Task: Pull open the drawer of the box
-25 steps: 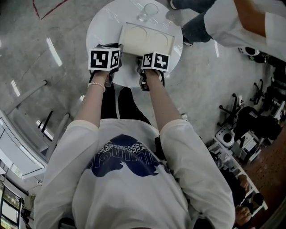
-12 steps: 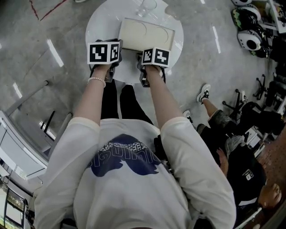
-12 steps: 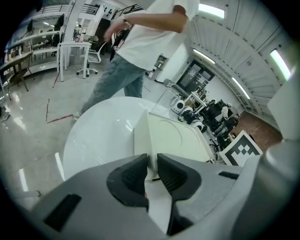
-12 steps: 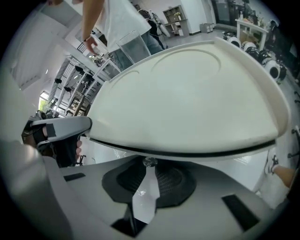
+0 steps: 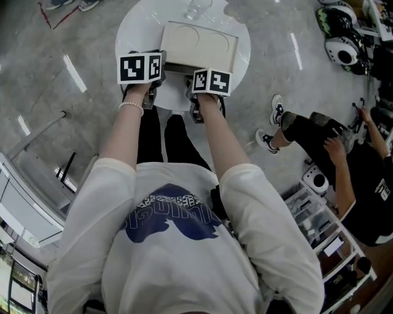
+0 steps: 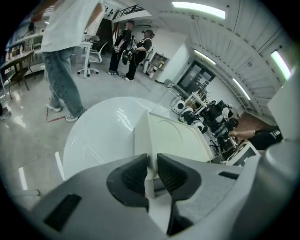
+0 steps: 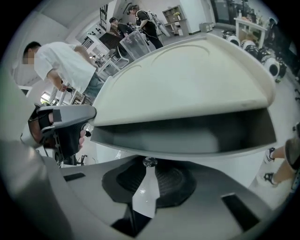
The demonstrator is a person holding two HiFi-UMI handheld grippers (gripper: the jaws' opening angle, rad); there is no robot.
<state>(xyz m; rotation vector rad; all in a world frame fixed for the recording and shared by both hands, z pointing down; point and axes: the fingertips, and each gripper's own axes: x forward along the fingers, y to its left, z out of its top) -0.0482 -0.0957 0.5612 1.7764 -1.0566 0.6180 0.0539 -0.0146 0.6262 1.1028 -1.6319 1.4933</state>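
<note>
A cream box (image 5: pixel 199 46) sits on a round white table (image 5: pixel 138 30), directly in front of the person working on it. The left gripper (image 6: pixel 151 168) has its jaws closed to a narrow gap on the box's near corner, pads pressing the wall on both sides. The right gripper (image 7: pixel 149 174) is nearly closed on the small shiny knob (image 7: pixel 149 162) of the drawer (image 7: pixel 187 140).

The box looks rigid, smooth and probably light, so it is likely to slide on the glossy tabletop unless the corner is held firm. The knob is the only handhold on the drawer. It is small and slick-looking, so it calls for a square pinch and a straight pull towards the body.

The drawer appears to be a little way out under the moulded lid. The part that shows holds nothing, and deeper in it is too shadowed to tell. A clear glass (image 5: pixel 199 9) stands at the table's far edge, well apart from both grippers.
</note>
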